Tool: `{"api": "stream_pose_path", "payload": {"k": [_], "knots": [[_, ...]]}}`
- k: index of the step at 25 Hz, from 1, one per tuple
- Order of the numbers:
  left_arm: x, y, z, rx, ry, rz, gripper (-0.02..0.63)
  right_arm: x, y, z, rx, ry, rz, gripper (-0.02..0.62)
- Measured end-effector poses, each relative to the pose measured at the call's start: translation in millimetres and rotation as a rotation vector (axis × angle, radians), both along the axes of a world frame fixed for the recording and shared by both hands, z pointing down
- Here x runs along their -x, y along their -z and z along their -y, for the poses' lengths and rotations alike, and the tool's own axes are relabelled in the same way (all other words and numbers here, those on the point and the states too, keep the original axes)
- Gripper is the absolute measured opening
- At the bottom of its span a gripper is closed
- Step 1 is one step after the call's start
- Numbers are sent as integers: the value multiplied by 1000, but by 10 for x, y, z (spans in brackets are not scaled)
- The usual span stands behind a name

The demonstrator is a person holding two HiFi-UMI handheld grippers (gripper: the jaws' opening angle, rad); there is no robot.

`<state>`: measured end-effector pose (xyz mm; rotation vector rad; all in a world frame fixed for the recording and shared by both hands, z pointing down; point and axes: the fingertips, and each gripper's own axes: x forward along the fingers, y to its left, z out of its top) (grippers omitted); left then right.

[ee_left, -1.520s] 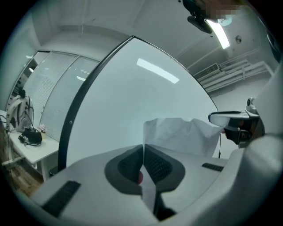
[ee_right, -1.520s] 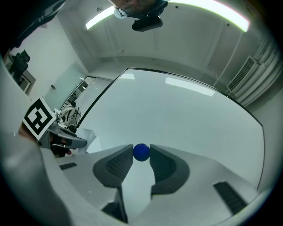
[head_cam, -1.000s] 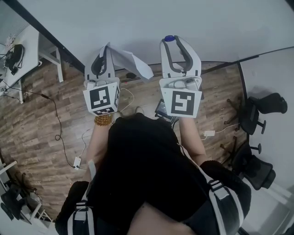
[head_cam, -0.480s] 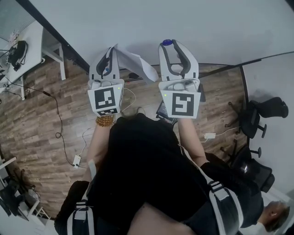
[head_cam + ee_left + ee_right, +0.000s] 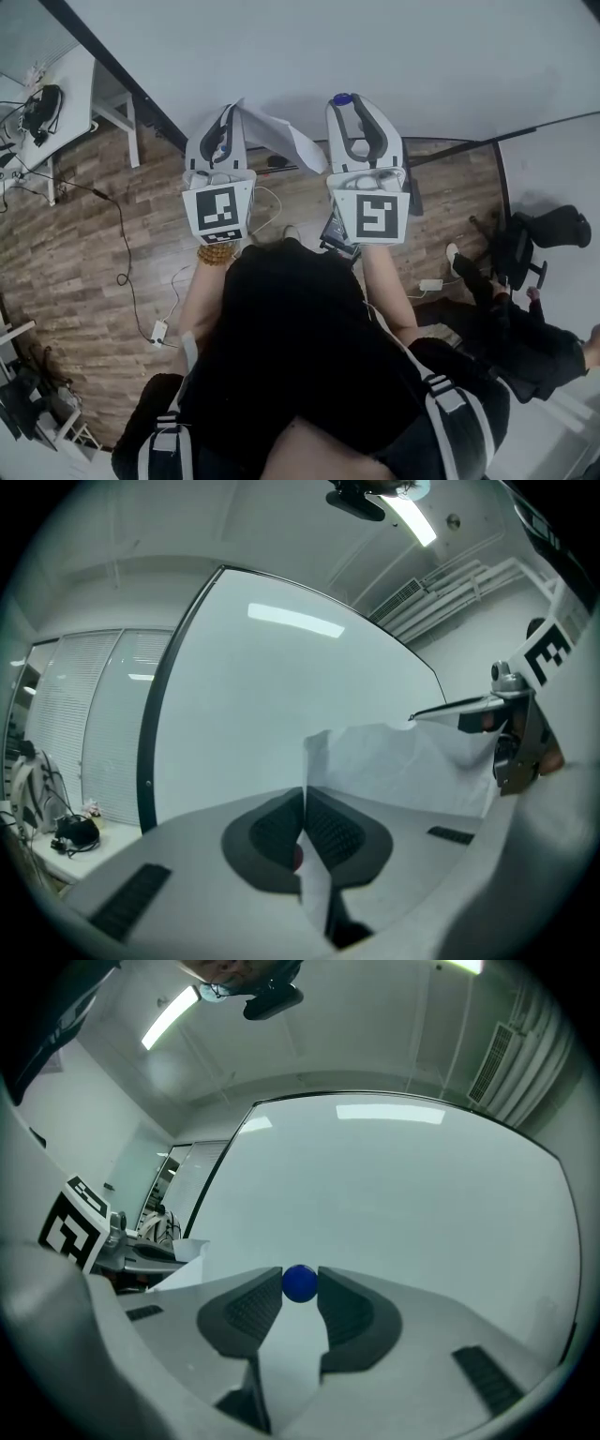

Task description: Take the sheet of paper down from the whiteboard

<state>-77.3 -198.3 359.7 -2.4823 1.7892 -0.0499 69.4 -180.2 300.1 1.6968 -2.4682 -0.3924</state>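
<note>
Head view, looking steeply down. We see the left hand-held gripper (image 5: 228,117) and the right hand-held gripper (image 5: 349,109) held side by side in front of the whiteboard (image 5: 375,47), each carrying its marker cube towards the wearer.

Left gripper view. The jaws of the left hand-held gripper (image 5: 303,810) are pressed together on one edge of the sheet of paper (image 5: 403,761) – the edge runs as a thin white line between the dark pads. The rest of the sheet stands free of the whiteboard (image 5: 281,686) and spreads to the right, towards the other gripper.

In the head view the sheet of paper (image 5: 277,136) shows as a creased white flap between the two grippers, clear of the board's surface.

Right gripper view. The right hand-held gripper (image 5: 300,1294) stands narrow, its two jaw tips closed on a small blue ball (image 5: 300,1282); we cannot tell whether the ball touches the whiteboard (image 5: 403,1194) behind it. The same blue ball (image 5: 343,98) caps the gripper's tips in the head view.

Surroundings – a wooden floor (image 5: 84,253), a white counter (image 5: 66,84) at upper left, a black office chair (image 5: 539,230) at right, and a second person's legs (image 5: 506,328) below it.
</note>
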Motion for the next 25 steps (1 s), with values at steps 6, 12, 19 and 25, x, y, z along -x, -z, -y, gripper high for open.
{"api": "stream_pose_path", "payload": {"k": [6, 12, 19, 25], "knots": [[-3, 37, 26, -3, -1, -1, 9, -32, -44, 34, 27, -5, 31, 117], [-1, 50, 21, -6, 2, -3, 9, -25, -44, 27, 25, -1, 20, 117], [-5, 72, 19, -9, -7, -7, 9, -33, -37, 19, 32, -13, 24, 117], [-12, 42, 58, 0, -13, 5, 9, -74, -89, 59, 32, -1, 44, 117]]}}
